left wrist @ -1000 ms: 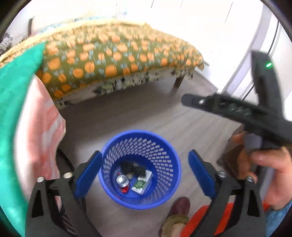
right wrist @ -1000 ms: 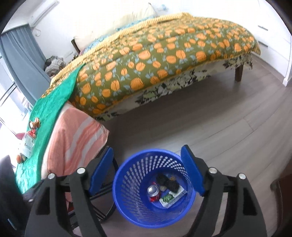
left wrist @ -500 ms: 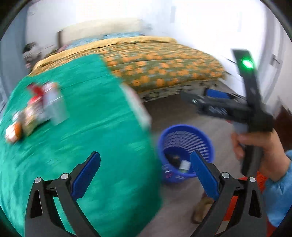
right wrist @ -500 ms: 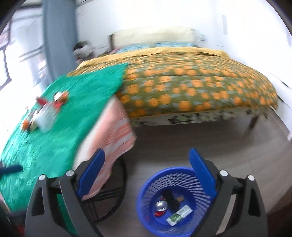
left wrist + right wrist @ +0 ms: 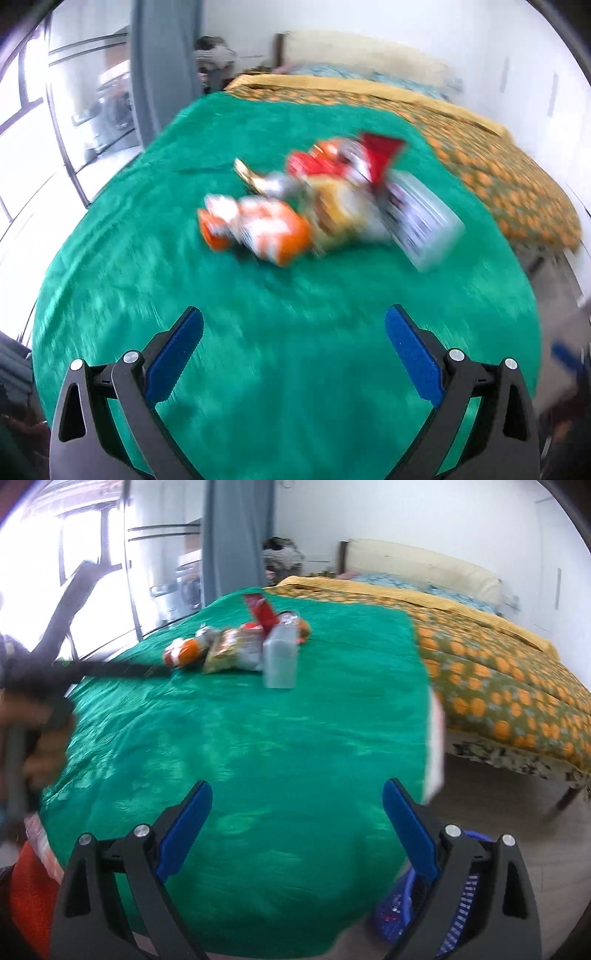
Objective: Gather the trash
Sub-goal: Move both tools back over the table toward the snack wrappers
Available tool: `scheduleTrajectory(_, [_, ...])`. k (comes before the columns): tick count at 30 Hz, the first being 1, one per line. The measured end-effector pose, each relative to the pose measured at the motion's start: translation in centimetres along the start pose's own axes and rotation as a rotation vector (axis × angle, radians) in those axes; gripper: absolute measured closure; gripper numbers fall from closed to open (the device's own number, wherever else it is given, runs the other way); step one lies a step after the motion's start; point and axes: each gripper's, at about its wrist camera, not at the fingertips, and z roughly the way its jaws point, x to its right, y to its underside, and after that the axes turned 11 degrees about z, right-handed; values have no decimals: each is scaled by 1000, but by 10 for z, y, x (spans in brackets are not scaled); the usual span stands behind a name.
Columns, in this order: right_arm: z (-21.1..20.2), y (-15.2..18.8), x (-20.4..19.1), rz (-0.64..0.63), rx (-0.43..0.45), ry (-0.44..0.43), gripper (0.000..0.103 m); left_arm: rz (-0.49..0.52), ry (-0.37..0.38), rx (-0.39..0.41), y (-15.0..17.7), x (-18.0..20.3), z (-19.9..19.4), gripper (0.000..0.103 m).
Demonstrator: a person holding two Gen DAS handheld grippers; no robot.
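Trash [image 5: 240, 646], a cluster of wrappers, packets and a clear plastic container [image 5: 280, 657], lies heaped toward the far side of the green-covered table [image 5: 258, 738], well apart from both tools. Left tongs [image 5: 293, 338] stand wide and empty; right tongs [image 5: 297, 810] have just been opening, also wide and empty, presumably readied for a pick. The blue basket [image 5: 454, 904] sits on the floor beside the table's near corner, probably for short drops.
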Motion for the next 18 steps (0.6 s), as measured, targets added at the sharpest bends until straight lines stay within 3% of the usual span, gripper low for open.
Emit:
scheduleTrajectory(5, [12, 4, -13, -23, -26, -12, 12, -9, -84, -19, -39, -15, 40, 6])
scheduleTrajectory(8, [12, 5, -12, -27, -27, -9, 12, -42, -124, -55, -43, -28, 54, 6])
scheduleTrajectory(12, [7, 0, -3, -6, -11, -12, 12, -103, -108, -73, -21, -64, 44, 6])
scheduleTrajectory(18, [6, -3, 7, 28, -19, -21, 12, -70, -133, -114, 28, -109, 20, 6])
